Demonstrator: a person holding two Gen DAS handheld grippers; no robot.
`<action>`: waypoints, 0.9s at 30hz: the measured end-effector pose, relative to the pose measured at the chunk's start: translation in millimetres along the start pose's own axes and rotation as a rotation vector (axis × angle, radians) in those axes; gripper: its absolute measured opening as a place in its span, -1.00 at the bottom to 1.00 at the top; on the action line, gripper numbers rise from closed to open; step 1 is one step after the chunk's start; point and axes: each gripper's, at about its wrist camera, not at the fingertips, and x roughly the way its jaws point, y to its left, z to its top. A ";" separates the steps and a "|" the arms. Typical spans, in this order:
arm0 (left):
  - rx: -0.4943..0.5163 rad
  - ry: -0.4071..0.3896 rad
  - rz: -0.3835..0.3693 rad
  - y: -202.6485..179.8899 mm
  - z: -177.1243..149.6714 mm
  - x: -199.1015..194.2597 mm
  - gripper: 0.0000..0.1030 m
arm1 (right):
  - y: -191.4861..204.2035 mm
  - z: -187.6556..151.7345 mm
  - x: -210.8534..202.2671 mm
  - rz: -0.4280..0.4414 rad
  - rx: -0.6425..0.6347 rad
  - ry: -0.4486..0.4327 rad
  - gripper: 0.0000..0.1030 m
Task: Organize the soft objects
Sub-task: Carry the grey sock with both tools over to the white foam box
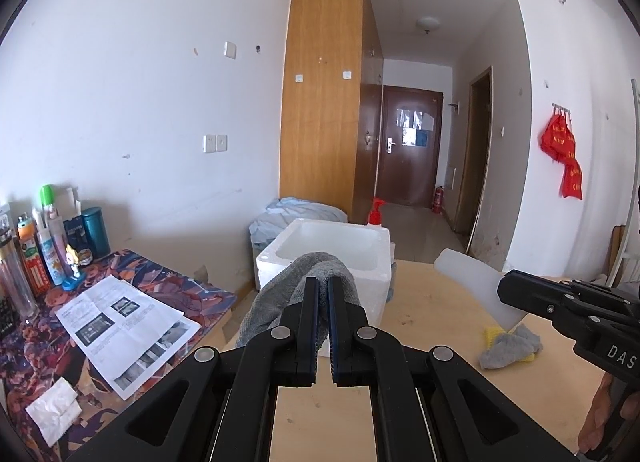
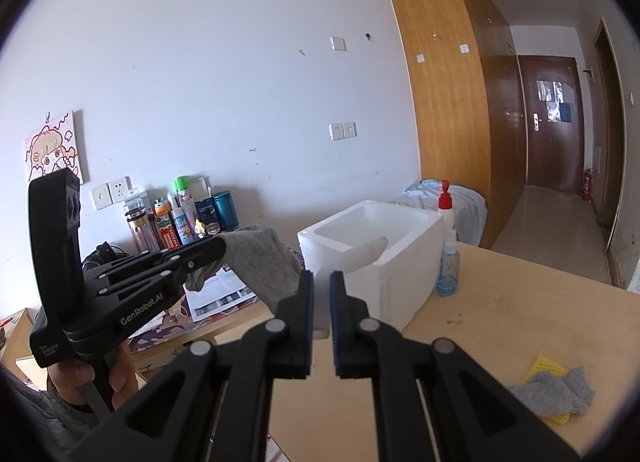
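My left gripper is shut on a grey cloth and holds it in the air just in front of a white foam box. The right wrist view shows that gripper with the cloth hanging left of the box. My right gripper is empty, its jaws a narrow gap apart, raised over the wooden table. It also shows in the left wrist view. A second grey cloth lies on a yellow sponge cloth on the table, also seen in the right wrist view.
A blue liquid bottle and a red pump bottle stand right of the box. A white foam lid lies beyond the cloths. The left desk holds several bottles, leaflets and a tissue.
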 end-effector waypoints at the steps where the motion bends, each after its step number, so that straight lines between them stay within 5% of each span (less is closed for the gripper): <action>1: -0.001 -0.002 0.001 0.5 1.0 0.8 -0.92 | -0.5 0.6 0.6 -0.001 0.000 -0.001 -0.81; 27: -0.019 -0.034 -0.037 16.3 32.9 52.8 -0.91 | -14.7 32.6 60.0 -0.034 -0.041 0.042 -0.81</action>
